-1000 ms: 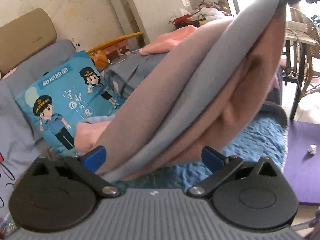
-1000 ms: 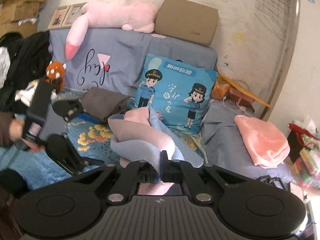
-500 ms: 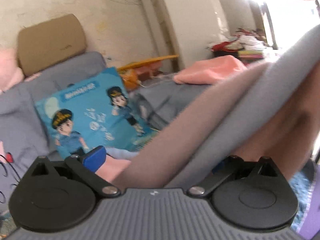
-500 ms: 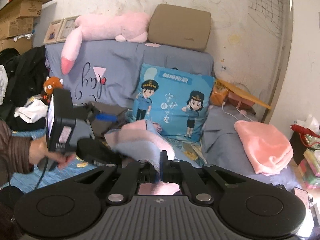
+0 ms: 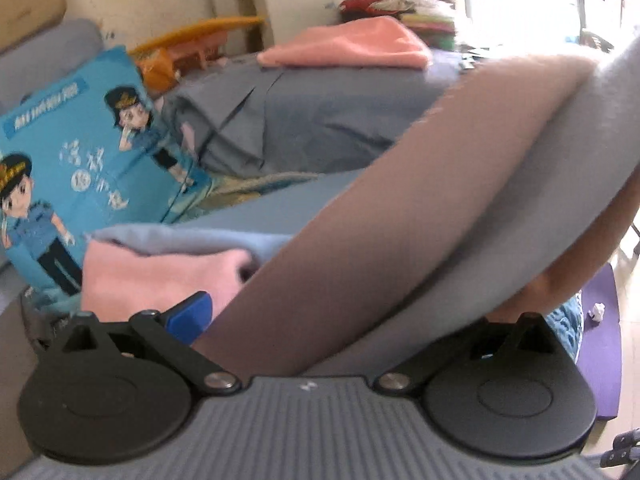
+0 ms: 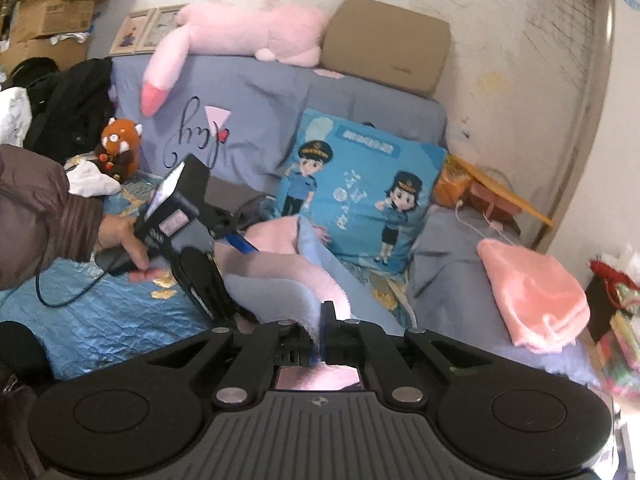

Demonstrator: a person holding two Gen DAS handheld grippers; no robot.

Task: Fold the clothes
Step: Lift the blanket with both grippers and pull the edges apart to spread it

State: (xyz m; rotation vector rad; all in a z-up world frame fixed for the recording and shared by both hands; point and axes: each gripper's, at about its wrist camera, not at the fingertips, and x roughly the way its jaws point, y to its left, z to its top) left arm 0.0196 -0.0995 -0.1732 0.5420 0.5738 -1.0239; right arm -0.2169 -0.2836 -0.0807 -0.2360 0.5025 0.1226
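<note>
Garment: a pink and grey-blue fleece garment (image 6: 280, 284), two-sided, lies bunched on the blue patterned bedspread (image 6: 100, 316) in front of the cartoon police cushion (image 6: 360, 188), stretched between the two tools.
Right hand-held gripper (image 6: 322, 344): jaws pressed together on an edge of the garment, the pink side showing just below the closed tips.
Left hand-held gripper (image 5: 320, 312): jaws spread wide; a thick fold of the garment (image 5: 400, 240) runs up between them from the tool's body toward the upper right. The blue pad of its left finger (image 5: 190, 316) is clear of the cloth; the right finger is hidden under the fold, so no pinch can be seen.
Left tool in the right view: the left gripper's body (image 6: 180, 216) is held by a hand (image 6: 120, 240) in a brown sleeve (image 6: 40, 216), its tip at the far end of the garment.
Folded pieces: a salmon-pink folded cloth (image 6: 532, 292) rests on the grey-blue sheet (image 6: 440, 280) to the right of the cushion, well apart from the garment.
Backdrop: a pink plush toy (image 6: 240, 36) lies along the top of the sofa back beside a tan cushion (image 6: 384, 44); a small red-panda toy (image 6: 120, 148) sits at the left.
</note>
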